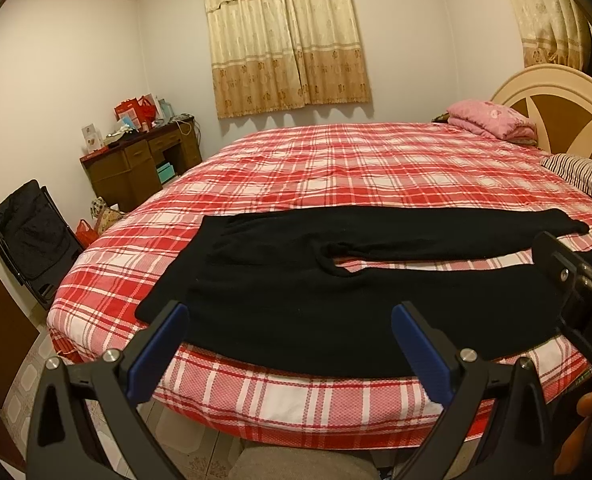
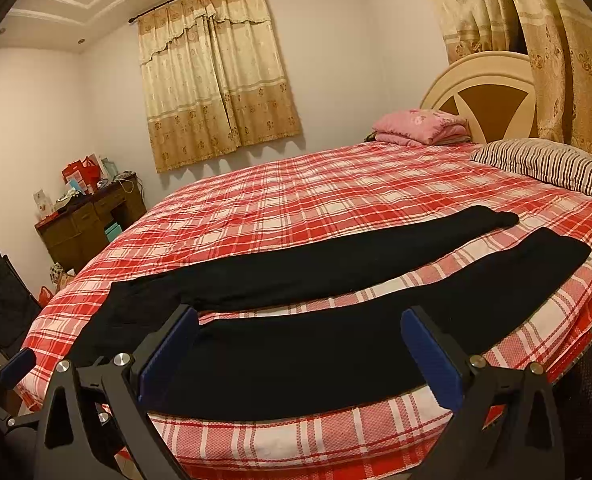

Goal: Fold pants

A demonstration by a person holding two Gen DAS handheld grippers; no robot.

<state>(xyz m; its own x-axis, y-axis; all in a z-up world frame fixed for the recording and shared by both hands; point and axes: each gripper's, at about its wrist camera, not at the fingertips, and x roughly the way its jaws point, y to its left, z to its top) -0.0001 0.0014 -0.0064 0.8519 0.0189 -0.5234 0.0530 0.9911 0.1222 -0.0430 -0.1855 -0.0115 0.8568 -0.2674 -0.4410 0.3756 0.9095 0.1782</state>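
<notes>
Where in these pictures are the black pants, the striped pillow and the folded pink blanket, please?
black pants [image 1: 280,304]: left wrist view, on the seat area near the waist.
striped pillow [image 2: 544,162]: right wrist view, on the middle of its top.
pink blanket [image 2: 418,120]: right wrist view, on the top fold.

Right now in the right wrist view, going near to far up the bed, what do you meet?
Right gripper, open → near leg of the black pants → strip of bare plaid sheet → far leg → open plaid sheet → pink folded blanket → headboard.
</notes>
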